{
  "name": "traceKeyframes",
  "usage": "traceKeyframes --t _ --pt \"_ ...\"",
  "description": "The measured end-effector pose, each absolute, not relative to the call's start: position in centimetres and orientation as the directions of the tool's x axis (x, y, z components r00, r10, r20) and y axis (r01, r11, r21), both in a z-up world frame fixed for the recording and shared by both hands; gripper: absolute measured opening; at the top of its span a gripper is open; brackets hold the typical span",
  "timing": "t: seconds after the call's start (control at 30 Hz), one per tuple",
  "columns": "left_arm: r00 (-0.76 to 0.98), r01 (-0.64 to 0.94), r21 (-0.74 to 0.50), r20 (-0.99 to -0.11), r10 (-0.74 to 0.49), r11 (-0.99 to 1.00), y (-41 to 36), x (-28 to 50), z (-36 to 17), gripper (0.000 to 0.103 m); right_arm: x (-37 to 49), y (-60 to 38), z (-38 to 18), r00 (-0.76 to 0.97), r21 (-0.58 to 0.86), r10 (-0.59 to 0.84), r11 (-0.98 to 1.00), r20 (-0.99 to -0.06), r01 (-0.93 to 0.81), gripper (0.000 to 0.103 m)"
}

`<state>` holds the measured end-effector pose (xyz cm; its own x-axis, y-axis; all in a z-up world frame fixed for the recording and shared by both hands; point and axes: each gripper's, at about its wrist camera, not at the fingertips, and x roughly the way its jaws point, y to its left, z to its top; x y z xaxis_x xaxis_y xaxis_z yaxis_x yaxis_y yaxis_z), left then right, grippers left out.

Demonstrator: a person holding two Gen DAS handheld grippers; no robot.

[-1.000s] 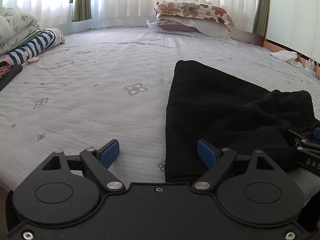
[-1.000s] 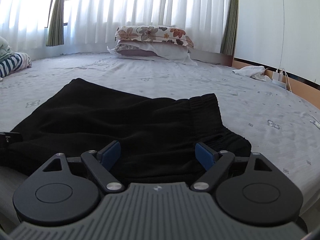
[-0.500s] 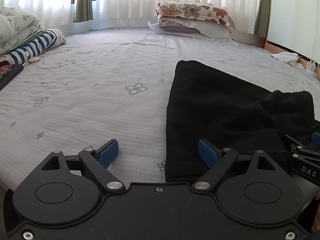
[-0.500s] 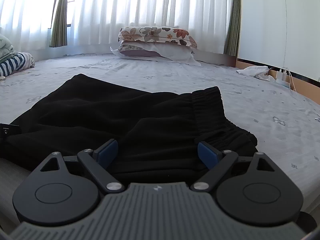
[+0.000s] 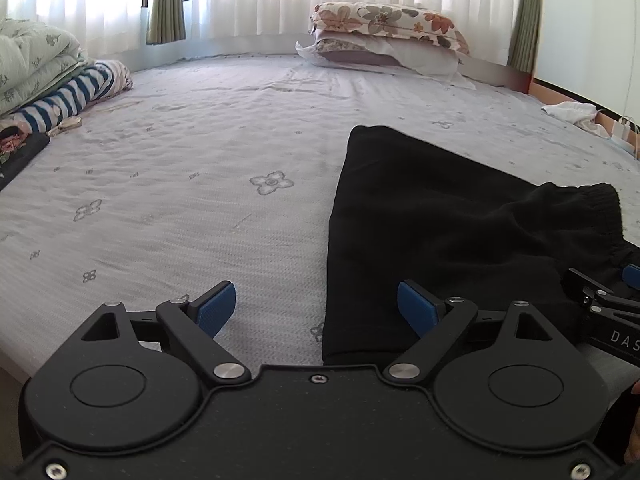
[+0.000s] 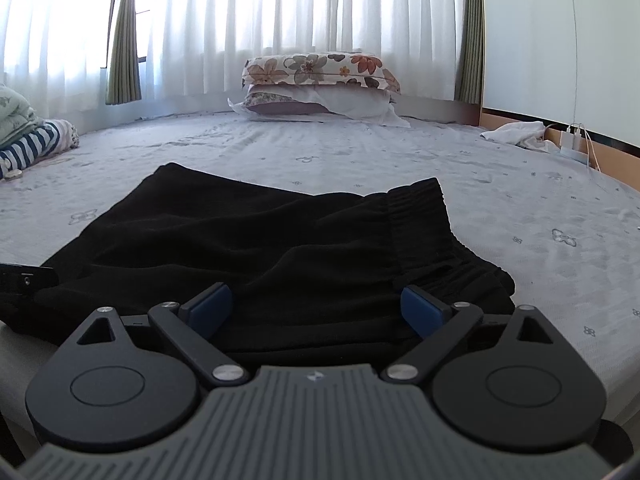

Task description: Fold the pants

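Both my jaws opening, nothing pinched: left gripper (image 5: 316, 306), right gripper (image 6: 316, 307). Black pants (image 6: 256, 252) lie folded mid-frame on the bed (image 5: 180, 184). Next, probably: pinch near edges, fold over.

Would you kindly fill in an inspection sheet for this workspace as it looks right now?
Surface: bed sheet, pale with a flower print, lightly wrinkled.
Job's things: black pants lying folded over near the front edge, elastic waistband on the right.
Clutter: stacked pillows at the far side; folded quilt and striped cloth at the left; white cloth at the right.
Grippers: left gripper opening, the pants' left edge between its fingers, ungripped; right gripper opening, low over the pants, pads not pressing.
Cables: white charger with cords by the right wall.
Surroundings: white curtains, bright window behind.
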<state>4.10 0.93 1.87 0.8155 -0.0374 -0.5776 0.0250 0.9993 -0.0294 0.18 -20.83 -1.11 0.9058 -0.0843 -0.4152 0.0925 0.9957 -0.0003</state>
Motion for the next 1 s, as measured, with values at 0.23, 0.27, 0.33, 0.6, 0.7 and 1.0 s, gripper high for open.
traceKeyframes --t 0.23,0.27,0.33,0.6,0.7,1.0 --pt "0.841 0.113 -0.051 -0.528 -0.123 0.992 1.2 5.4 4.6 0.097 0.2 -23.2 2.0 0.922 0.053 -0.071 0.994 -0.380 0.098 0.103" --pt "0.836 0.112 -0.067 -0.534 -0.130 0.991 1.4 6.4 5.0 0.098 0.6 -24.1 2.6 0.923 0.079 -0.074 0.991 -0.378 0.111 0.103" --pt "0.822 0.119 -0.109 -0.547 -0.159 0.987 1.9 8.5 5.5 0.098 1.9 -26.5 3.8 0.919 0.133 -0.079 0.981 -0.385 0.141 0.103" --pt "0.748 0.102 -0.235 -0.622 -0.230 0.967 2.3 17.8 4.7 0.097 8.6 -33.5 3.4 0.855 0.157 -0.094 0.967 -0.509 0.200 0.103" --pt "0.706 0.089 -0.280 -0.659 -0.259 0.956 2.2 20.8 3.5 0.097 10.9 -34.7 2.0 0.825 0.198 -0.026 0.966 -0.565 0.167 0.103" --pt "0.665 0.109 -0.350 -0.670 -0.330 0.930 0.8 26.1 1.4 0.091 15.3 -36.4 -1.2 0.753 0.384 0.205 0.921 -0.625 0.069 0.098"
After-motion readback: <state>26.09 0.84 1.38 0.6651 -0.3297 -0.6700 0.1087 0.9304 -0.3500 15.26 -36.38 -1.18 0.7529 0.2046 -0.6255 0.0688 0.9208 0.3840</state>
